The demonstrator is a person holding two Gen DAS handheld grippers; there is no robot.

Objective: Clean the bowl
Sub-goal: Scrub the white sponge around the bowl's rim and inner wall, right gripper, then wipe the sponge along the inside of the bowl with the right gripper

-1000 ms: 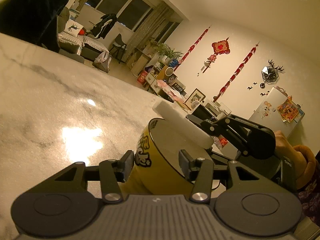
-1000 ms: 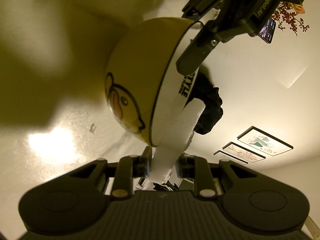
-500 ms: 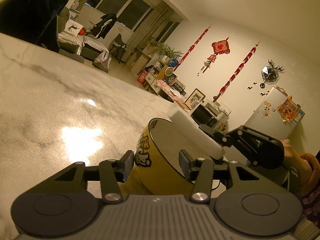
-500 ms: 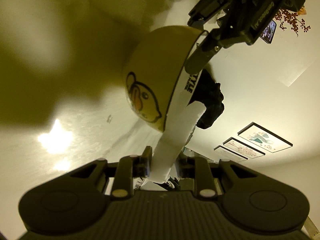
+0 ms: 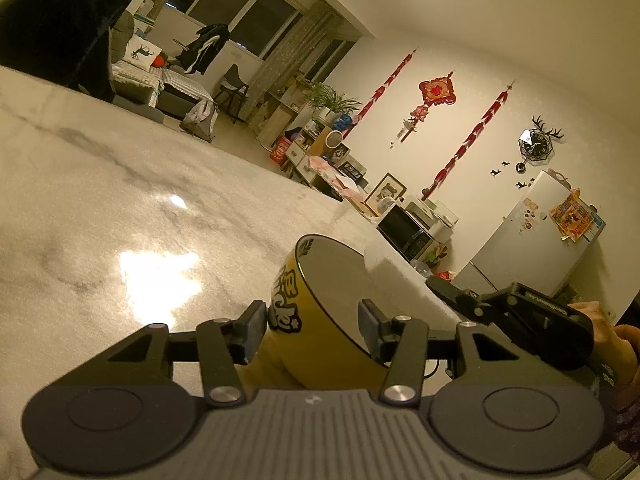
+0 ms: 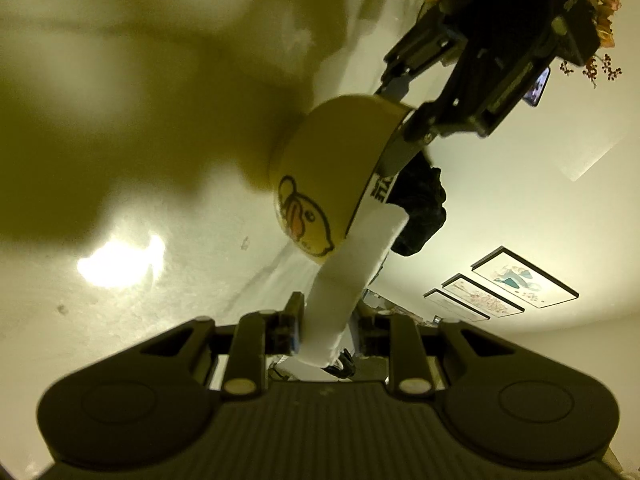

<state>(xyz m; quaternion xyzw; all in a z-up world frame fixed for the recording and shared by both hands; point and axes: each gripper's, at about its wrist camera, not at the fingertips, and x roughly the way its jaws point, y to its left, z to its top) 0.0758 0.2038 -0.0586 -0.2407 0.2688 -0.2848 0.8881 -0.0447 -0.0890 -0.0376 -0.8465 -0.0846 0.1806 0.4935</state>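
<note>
The left tool (image 5: 312, 326) grips a tilted yellow bowl (image 5: 320, 320) above the marble surface (image 5: 120, 200); the right tool (image 6: 326, 326) clamps a white sponge (image 6: 352, 272) against its rim.

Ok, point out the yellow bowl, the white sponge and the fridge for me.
bowl (image 5: 320, 344): left wrist view, yellow outer wall.
sponge (image 6: 348, 280): right wrist view, middle of its flat white face.
fridge (image 5: 516, 248): left wrist view, bare door front.
</note>
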